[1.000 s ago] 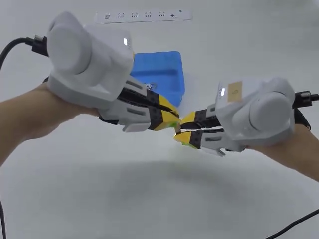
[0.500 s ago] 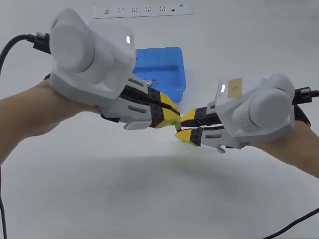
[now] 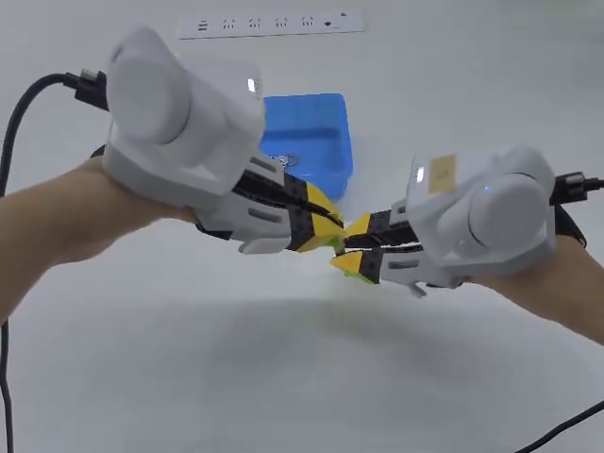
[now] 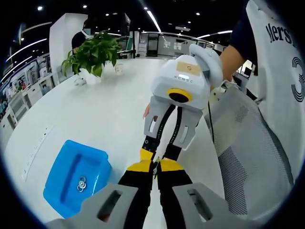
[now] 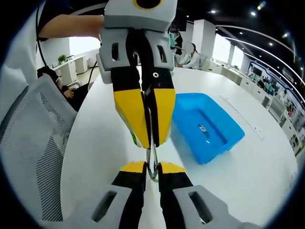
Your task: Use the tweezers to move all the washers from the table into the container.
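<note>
My two grippers meet tip to tip above the white table (image 3: 189, 377). The left gripper (image 3: 330, 226) is shut on thin metal tweezers (image 5: 151, 157), which run from its yellow fingertips (image 5: 136, 119) down into my right gripper (image 5: 152, 169). The right gripper (image 3: 347, 250) is closed on the tweezers' looped end. Behind the grippers stands the blue container (image 3: 316, 118), with a few washers (image 3: 283, 160) lying in it. The same container (image 4: 71, 176) and washers (image 4: 82, 183) appear lower left in the left gripper view. In the right gripper view the container (image 5: 209, 114) is at the right.
A white power strip (image 3: 272, 24) lies at the table's far edge. A black cable (image 3: 19, 123) trails from the left gripper. A grey mesh chair (image 4: 238, 143) stands by the person. A potted plant (image 4: 93, 52) sits far across the table.
The grippers stay tip to tip on the tweezers. The left gripper has edged slightly right and down; the headset view has shifted a little.
</note>
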Motion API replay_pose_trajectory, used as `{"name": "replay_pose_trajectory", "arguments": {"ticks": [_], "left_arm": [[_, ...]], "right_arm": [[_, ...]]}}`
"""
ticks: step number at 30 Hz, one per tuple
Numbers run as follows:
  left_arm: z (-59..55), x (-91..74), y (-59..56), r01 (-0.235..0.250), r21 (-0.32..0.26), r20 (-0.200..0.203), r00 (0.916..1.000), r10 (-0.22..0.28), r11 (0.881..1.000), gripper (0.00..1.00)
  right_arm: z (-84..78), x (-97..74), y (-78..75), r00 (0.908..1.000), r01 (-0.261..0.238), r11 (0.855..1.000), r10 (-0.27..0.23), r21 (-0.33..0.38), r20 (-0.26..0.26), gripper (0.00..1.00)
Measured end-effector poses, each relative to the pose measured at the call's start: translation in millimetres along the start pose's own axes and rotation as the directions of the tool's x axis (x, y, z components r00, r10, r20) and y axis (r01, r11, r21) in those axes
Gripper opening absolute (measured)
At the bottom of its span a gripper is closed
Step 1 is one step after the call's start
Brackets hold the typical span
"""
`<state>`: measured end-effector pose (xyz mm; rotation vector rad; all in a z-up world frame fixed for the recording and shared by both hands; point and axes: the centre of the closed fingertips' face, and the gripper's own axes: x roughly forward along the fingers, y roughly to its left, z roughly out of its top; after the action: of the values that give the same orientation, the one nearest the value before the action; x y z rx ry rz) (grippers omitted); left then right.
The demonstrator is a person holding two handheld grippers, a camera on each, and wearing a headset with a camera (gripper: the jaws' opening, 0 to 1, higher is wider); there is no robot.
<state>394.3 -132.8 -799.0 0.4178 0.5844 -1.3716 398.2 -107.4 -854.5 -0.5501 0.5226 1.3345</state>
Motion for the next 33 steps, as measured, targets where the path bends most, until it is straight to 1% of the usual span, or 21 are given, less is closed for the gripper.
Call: {"name": "replay_pose_trajectory", "arguments": {"ticks": [6, 12, 19, 26, 29, 33], "left_arm": [[-1.8, -2.7, -2.0, 0.001, 0.01, -0.013, 0.9999, -0.001, 1.0, 0.07], [0.4, -12.3, -3.5, -0.005, 0.014, -0.011, 0.9999, 0.006, 1.0, 0.07], [5.3, -24.8, -4.5, -0.018, 0.027, -0.008, 0.9998, 0.019, 0.999, 0.07], [12.2, -42.0, -4.1, -0.051, 0.031, 0.005, 0.9987, 0.051, 0.998, 0.07], [15.5, -50.7, -4.0, -0.073, 0.063, 0.003, 0.9974, 0.073, 0.995, 0.07], [16.2, -59.1, -3.1, -0.087, 0.069, 0.002, 0.9962, 0.087, 0.994, 0.07]], "right_arm": [[1.8, 0.7, 3.6, 0.9999, -0.005, 1.0, 0.004, -0.016, -0.015, 0.1], [9.2, -0.8, 4.4, 1.0, -0.001, 1.0, 0.0, -0.025, -0.007, 0.1], [23.7, -3.4, 5.3, 1.0, 0.004, 0.999, -0.004, -0.048, 0.006, 0.1], [43.2, -6.9, 4.5, 0.9998, 0.008, 0.996, -0.006, -0.086, 0.019, 0.1], [52.2, -6.8, 3.1, 0.9995, 0.014, 0.994, -0.011, -0.106, 0.03, 0.1], [59.7, -5.3, 3.3, 0.9994, 0.016, 0.992, -0.012, -0.122, 0.034, 0.1]]}}
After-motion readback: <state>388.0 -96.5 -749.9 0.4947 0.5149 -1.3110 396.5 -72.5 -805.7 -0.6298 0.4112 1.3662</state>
